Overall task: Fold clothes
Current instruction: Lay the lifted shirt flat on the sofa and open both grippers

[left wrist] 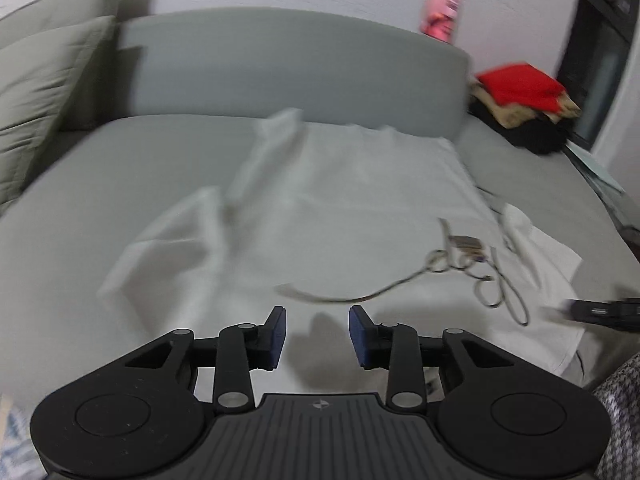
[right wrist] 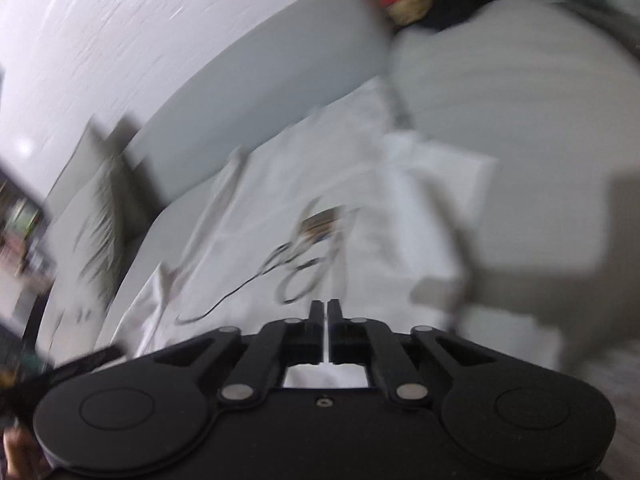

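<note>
A grey sofa bed fills the room's middle, and a white garment with a drawstring cord lies spread across it, rumpled at its left edge. A stack of folded clothes, red on top, sits at the far right corner by the backrest. The left gripper hovers over the garment's near edge, jaws open and empty. The right gripper has its jaws nearly closed; both views are blurred and I cannot tell whether cloth is pinched.
</note>
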A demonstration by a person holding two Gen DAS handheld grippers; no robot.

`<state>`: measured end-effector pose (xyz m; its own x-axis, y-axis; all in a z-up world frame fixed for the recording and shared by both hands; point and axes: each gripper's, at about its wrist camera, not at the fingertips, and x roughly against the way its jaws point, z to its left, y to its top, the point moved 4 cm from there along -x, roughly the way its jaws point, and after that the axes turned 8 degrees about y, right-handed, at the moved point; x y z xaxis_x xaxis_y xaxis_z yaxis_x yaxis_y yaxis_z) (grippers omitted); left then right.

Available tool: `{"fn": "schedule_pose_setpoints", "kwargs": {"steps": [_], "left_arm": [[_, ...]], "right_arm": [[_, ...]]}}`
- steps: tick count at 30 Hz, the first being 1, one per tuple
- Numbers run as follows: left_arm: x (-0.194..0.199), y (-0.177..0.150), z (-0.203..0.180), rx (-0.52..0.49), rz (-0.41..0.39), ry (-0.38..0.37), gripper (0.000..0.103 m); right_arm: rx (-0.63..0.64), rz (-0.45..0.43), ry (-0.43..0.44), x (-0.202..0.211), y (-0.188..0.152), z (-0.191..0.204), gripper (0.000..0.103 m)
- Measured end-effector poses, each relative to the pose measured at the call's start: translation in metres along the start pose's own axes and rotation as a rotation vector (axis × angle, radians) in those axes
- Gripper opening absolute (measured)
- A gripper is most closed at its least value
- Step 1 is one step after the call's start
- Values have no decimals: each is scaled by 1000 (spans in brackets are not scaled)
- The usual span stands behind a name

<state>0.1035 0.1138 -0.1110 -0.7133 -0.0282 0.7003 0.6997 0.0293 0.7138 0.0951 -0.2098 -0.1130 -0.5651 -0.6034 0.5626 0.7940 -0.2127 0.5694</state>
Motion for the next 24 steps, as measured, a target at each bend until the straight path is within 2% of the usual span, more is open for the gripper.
{"fn": "schedule_pose_setpoints", "kwargs": {"steps": [1,2,4,6,8,9,10,11,12,14,15,16,18,21,24], "left_arm": [[-11,2,-13,-26,-6,-7,33],[-18,2,-24,-59,-12,18,32],[-38,-8,-34,-95,55,49,32],[-42,-22,-33,-93,121,50,34],[-28,-20,-31,-112,110,6,34],[-26,-15,-28,-96,95,-33,38],[-23,-10,-26,-80,80,-71,40],[-24,-4,-26,-77,63,-80,41],[-29,2,-27,-81,45,-61,43],[-39,8,-28,-71,26,-35,43],[-44,9,-28,-59,23,-27,44],[-50,10,-29,-46,22,-19,44],[-60,6,-30,-6,81,-28,44],[-64,0,-30,39,123,-62,49],[-67,-1,-32,26,121,-55,54]], "right_arm": [[41,20,19,-17,0,4,4],[92,24,9,-30,-1,7,5],[145,59,-29,-50,-8,6,6],[160,96,-65,-62,-16,1,4],[146,59,-37,-41,-13,0,6],[148,39,-25,-29,-11,0,9],[156,10,-16,-17,-7,-2,24],[172,-41,-26,-5,-1,-8,35],[158,-95,-61,4,11,-18,52],[86,-176,-128,16,34,-46,52],[26,-199,-156,19,43,-64,49],[-27,-217,-178,21,49,-78,41],[-118,-243,-234,25,55,-103,37],[-181,-201,-274,17,53,-123,36],[-151,-183,-284,6,55,-124,37]]}}
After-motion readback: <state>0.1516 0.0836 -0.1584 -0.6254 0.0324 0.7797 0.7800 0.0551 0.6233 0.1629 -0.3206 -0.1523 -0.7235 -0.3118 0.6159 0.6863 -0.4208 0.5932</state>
